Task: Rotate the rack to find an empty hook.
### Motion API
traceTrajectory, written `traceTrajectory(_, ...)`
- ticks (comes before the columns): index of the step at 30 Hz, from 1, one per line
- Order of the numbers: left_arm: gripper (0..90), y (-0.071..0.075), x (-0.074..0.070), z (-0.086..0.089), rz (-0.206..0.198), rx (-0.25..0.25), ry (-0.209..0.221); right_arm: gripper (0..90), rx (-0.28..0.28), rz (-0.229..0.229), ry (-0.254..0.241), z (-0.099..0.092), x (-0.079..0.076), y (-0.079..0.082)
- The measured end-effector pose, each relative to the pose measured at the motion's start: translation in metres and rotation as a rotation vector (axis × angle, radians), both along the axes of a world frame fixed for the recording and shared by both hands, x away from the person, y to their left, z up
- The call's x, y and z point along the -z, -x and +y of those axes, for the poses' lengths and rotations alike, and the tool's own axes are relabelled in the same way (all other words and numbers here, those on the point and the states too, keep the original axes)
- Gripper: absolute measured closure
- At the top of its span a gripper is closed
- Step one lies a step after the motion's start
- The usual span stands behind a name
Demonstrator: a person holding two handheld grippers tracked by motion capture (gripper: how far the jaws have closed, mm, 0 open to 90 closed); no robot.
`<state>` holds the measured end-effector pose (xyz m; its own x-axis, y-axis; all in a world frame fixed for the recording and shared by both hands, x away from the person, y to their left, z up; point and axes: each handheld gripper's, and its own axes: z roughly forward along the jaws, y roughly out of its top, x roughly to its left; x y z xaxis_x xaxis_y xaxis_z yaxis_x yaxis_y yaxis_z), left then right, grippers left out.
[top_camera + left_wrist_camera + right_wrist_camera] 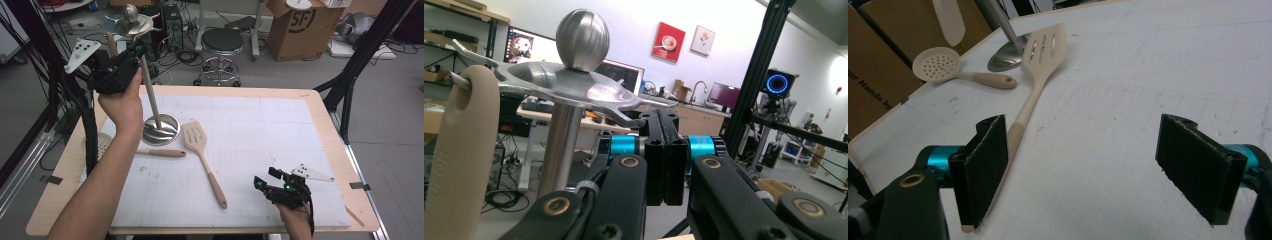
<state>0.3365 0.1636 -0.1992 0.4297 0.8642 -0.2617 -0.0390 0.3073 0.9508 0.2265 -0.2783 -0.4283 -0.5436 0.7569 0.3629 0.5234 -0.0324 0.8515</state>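
The rack (150, 90), a steel pole on a round base with a hooked top plate and a ball knob, stands tilted at the far left of the counter (260, 150), its base (161, 130) on the white mat. In the left gripper view the top plate (569, 87) and knob (582, 40) loom just above and beyond the jaws. A beige utensil handle (461, 155) hangs from a hook at the plate's left edge, close beside the pole.

The left gripper (117, 67) is raised at the level of the rack's top, right against the pole in the high view. Its jaws are closed, pad to pad, with nothing between them; whether they touch the rack cannot be told.

A slotted spatula (202, 157) lies on the mat just right of the base, blade near it and handle pointing toward the person. A perforated skimmer (940, 65) lies left of the base, its handle running toward the spatula's blade.

The right gripper (267, 186) rests low at the near right of the counter, well apart from the rack. Its jaws stand wide open and empty, and the spatula's handle end lies just beside the left pad (983, 160) in the right gripper view.
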Motion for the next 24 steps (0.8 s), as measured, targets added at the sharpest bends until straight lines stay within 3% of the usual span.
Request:
traceTrajectory(18,89.8,0.005,0.0,0.008,-0.005,-0.02,-0.005,20.9,-0.001,0.003,-0.003,-0.001,0.0,0.0)
traceTrajectory(24,89.8,0.006,-0.001,0.016,-0.008,-0.024,0.013,21.0,0.001,0.002,-0.002,-0.001,0.0,0.001)
